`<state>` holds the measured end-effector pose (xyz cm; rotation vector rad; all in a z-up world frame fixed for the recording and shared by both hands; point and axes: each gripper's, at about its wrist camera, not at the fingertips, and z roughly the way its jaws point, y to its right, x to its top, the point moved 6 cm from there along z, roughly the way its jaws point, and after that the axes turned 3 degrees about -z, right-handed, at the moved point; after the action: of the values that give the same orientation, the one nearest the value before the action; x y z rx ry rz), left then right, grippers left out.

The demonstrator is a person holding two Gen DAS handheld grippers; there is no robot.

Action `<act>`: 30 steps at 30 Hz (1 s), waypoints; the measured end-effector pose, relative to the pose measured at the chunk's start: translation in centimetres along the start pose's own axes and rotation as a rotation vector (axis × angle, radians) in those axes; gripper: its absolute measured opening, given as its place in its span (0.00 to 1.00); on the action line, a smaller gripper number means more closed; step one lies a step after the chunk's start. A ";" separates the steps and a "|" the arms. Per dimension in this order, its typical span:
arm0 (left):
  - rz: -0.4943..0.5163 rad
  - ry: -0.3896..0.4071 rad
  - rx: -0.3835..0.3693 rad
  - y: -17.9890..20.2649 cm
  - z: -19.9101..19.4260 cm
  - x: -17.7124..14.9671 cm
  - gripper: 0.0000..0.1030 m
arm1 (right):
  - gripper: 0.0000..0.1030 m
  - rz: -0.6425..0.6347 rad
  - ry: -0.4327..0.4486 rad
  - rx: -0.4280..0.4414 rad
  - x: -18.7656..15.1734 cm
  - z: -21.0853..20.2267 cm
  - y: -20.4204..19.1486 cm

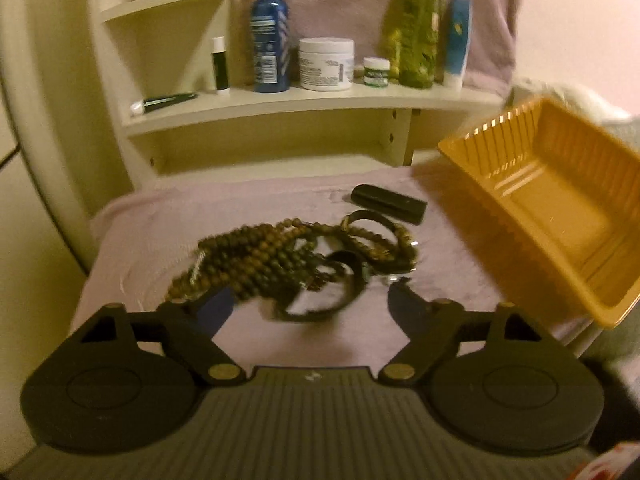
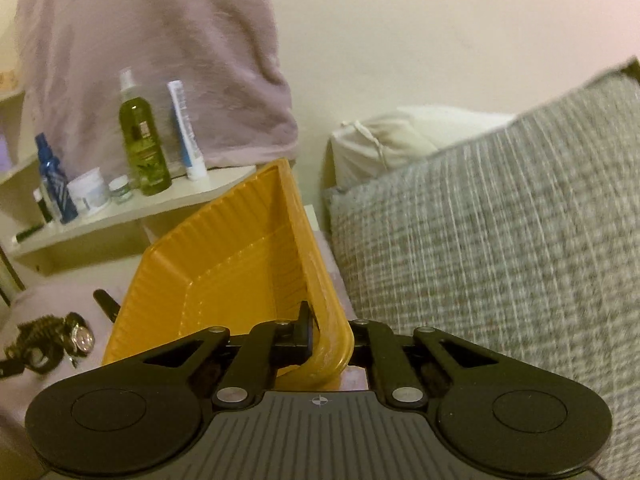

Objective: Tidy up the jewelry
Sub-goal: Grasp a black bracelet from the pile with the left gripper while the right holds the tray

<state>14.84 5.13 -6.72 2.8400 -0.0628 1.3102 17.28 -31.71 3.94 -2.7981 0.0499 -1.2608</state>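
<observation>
A tangle of brown bead necklaces (image 1: 276, 252) lies on the mauve cloth (image 1: 160, 232), mixed with a black band (image 1: 340, 304). My left gripper (image 1: 308, 304) hangs just in front of the pile, open, and the black band lies between its fingertips untouched. The yellow ribbed tray (image 1: 560, 208) is lifted and tilted at the right. My right gripper (image 2: 320, 332) is shut on the near corner of the tray's rim (image 2: 332, 344). In the right wrist view the beads (image 2: 36, 340) and a wristwatch (image 2: 82, 338) lie at the lower left.
A small black case (image 1: 388, 202) lies behind the beads. The cream shelf (image 1: 312, 104) at the back carries a blue spray bottle (image 1: 270, 32), a white jar (image 1: 326, 64), a green bottle (image 1: 416, 36) and a tube (image 1: 458, 40). A grey cushion (image 2: 500, 240) fills the right.
</observation>
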 end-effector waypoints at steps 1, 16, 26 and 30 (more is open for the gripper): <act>0.029 -0.007 -0.010 0.0 0.4 0.0 0.67 | 0.07 -0.013 0.004 -0.005 0.1 0.0 -0.3; 0.306 -0.059 -0.007 0.4 3.4 0.0 0.08 | 0.07 -0.114 0.019 -0.045 0.9 -0.1 -2.5; 0.232 -0.047 -0.043 1.3 1.6 2.0 0.08 | 0.07 -0.144 0.036 -0.046 0.9 -0.1 -2.8; 0.212 -0.018 -0.096 3.4 0.8 3.5 0.08 | 0.07 -0.142 0.039 -0.039 0.9 0.1 -2.7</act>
<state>17.57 1.63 -4.58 2.8268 -0.4263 1.2752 17.97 -29.03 4.81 -2.8548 -0.1261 -1.3576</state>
